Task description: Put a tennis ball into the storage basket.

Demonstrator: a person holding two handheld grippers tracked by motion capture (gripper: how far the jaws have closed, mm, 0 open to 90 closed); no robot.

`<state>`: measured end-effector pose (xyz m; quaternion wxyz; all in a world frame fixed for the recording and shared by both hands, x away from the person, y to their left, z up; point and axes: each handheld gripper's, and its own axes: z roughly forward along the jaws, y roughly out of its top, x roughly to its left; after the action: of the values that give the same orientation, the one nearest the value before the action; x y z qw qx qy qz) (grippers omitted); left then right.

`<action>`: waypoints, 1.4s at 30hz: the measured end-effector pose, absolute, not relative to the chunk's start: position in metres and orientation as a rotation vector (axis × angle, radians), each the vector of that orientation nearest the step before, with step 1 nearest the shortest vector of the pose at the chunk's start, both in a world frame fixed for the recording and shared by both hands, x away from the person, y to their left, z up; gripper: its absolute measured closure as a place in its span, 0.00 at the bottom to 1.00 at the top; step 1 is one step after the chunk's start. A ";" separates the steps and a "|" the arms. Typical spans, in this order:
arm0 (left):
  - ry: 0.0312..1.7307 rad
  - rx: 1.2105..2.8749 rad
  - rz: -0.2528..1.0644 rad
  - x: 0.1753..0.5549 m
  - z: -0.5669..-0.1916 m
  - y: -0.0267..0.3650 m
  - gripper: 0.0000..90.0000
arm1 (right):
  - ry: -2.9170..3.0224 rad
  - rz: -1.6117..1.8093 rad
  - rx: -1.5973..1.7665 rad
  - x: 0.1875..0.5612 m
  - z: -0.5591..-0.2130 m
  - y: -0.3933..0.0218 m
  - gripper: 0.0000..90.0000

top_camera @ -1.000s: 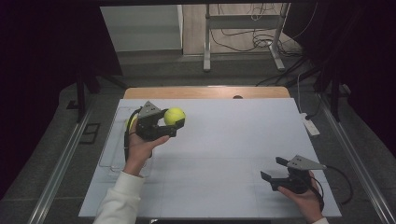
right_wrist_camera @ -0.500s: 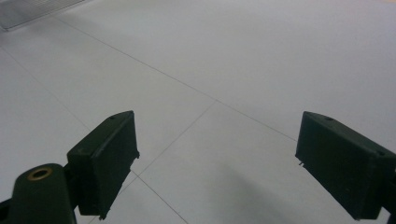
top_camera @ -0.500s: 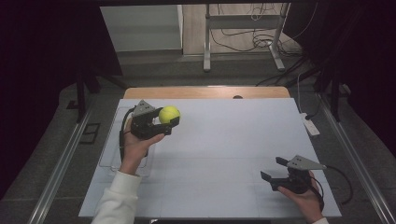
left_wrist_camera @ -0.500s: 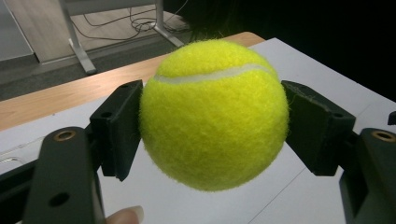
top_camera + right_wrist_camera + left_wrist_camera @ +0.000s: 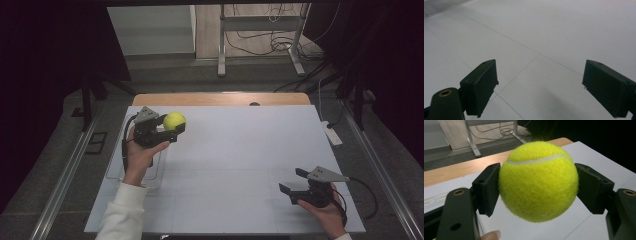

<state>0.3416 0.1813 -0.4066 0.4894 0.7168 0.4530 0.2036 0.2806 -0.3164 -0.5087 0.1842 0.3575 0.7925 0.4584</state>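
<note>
While the high view is taken first, a tennis ball [image 5: 174, 121] is seen clamped in the left gripper [image 5: 172, 127], held above the back left part of the white table [image 5: 240, 165], near a clear tray [image 5: 114, 172] lying at the left edge. The right gripper [image 5: 295, 182] is held low over the front right corner, jaws spread wide and nothing between them. A wooden edge [image 5: 220, 98] is seen behind the table, then grey floor, metal stand legs [image 5: 220, 45] with loose cables, and dark surroundings.

From the left gripper view, the ball [image 5: 538, 181] is pressed between both pads at its widest part; since the felt is round and fuzzy, it could be squeezed out or rolled away if the grip were eased over the bare table.

From the right gripper view, the right gripper [image 5: 539, 87] is shown wide open above the plain white surface, marked by thin lines.
</note>
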 end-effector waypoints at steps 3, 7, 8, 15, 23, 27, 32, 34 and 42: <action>1.110 1.743 0.499 0.342 -0.408 0.183 0.30 | 2.235 1.292 1.007 0.281 -0.509 -0.316 0.14; 1.132 1.744 0.515 0.344 -0.410 0.188 0.30 | 2.234 1.292 1.007 0.281 -0.509 -0.316 0.14; 1.139 1.741 0.515 0.344 -0.410 0.190 0.30 | 2.234 1.292 1.008 0.281 -0.509 -0.316 0.14; 1.168 1.731 0.520 0.346 -0.413 0.198 0.30 | 2.234 1.292 1.007 0.281 -0.509 -0.316 0.14; 1.206 1.727 0.536 0.348 -0.417 0.207 0.30 | 2.232 1.291 1.008 0.281 -0.509 -0.317 0.14; 1.231 1.722 0.541 0.349 -0.420 0.213 0.30 | 2.232 1.292 1.008 0.281 -0.508 -0.317 0.14; 1.257 1.720 0.544 0.350 -0.424 0.220 0.30 | 2.232 1.289 1.008 0.281 -0.509 -0.317 0.14; 1.266 1.722 0.547 0.350 -0.425 0.222 0.30 | 2.233 1.290 1.009 0.281 -0.509 -0.317 0.14; 1.293 1.729 0.580 0.347 -0.425 0.228 0.30 | 2.233 1.289 1.009 0.281 -0.508 -0.317 0.14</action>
<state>0.3474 0.2277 -0.4251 0.4376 0.6955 0.5200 0.2331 0.2806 -0.3169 -0.5085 0.1854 0.3580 0.7925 0.4576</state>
